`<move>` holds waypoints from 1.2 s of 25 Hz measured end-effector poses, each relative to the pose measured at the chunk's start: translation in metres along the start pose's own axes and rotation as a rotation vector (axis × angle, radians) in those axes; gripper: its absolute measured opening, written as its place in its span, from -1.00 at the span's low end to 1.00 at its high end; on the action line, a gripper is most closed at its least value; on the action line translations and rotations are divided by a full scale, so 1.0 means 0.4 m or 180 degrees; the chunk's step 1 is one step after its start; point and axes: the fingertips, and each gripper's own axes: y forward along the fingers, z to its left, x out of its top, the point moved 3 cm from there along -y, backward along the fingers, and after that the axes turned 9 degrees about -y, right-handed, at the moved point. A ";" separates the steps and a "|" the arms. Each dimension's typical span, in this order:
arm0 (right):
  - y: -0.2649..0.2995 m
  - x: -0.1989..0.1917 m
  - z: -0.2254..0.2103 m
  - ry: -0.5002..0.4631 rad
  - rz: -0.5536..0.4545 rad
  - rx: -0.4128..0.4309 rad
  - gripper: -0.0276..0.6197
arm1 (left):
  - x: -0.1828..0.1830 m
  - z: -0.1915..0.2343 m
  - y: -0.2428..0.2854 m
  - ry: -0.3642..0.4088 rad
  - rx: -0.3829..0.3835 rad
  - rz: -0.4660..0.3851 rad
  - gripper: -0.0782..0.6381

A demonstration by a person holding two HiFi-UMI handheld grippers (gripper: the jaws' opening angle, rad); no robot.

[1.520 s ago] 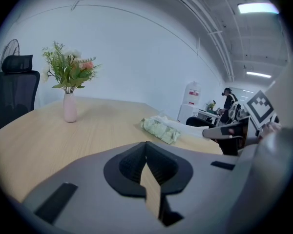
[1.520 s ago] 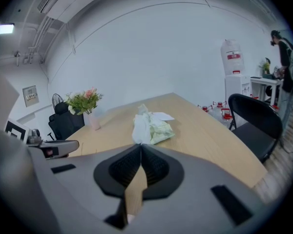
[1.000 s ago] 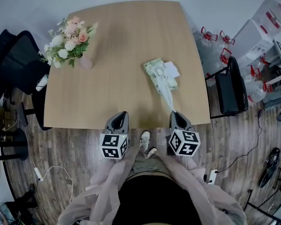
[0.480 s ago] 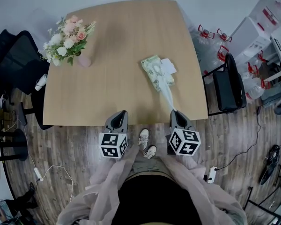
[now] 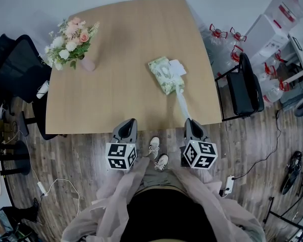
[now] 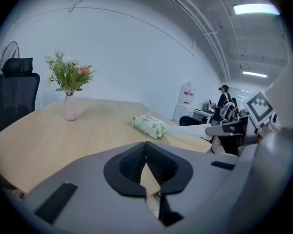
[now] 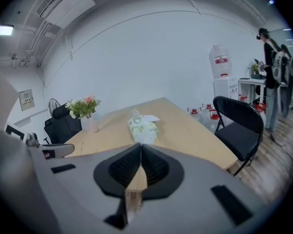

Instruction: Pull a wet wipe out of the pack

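A pale green wet wipe pack [image 5: 164, 74] lies on the wooden table [image 5: 116, 100], right of centre, with its white flap [image 5: 178, 67] folded open. A white wipe [image 5: 183, 105] stretches taut from the pack toward me, down to my right gripper [image 5: 190, 121] at the table's near edge. That gripper is shut on the wipe's end. In the right gripper view the wipe [image 7: 143, 138] runs from the pack [image 7: 142, 126] into the shut jaws of the right gripper [image 7: 140, 150]. My left gripper [image 5: 127, 123] hovers at the near edge, shut and empty [image 6: 146, 147]; its view shows the pack [image 6: 149, 125] and the wipe [image 6: 188, 129].
A pink vase of flowers [image 5: 70, 42] stands at the table's far left. A black office chair [image 5: 15, 69] is on the left, with a folding chair [image 5: 245, 87] and water jugs [image 5: 222, 39] on the right. Cables lie on the wooden floor.
Both grippers have drawn back from over the table to its near edge. The wipe between the pack and the right gripper has grown longer.
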 end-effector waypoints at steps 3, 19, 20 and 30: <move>-0.015 -0.008 -0.007 0.0014 -0.0028 -0.0028 -0.87 | -0.005 -0.008 -0.002 0.0012 -0.0020 -0.0001 -0.75; -0.045 0.016 -0.017 -0.0318 -0.0270 -0.0093 -0.88 | 0.017 -0.043 -0.002 0.0042 -0.0119 -0.0097 -0.75; -0.045 0.018 -0.018 -0.0325 -0.0283 -0.0090 -0.88 | 0.018 -0.046 -0.001 0.0042 -0.0127 -0.0105 -0.75; -0.049 0.058 -0.011 -0.0514 -0.0472 -0.0063 -0.88 | 0.044 -0.074 0.000 0.0106 -0.0342 -0.0258 -0.75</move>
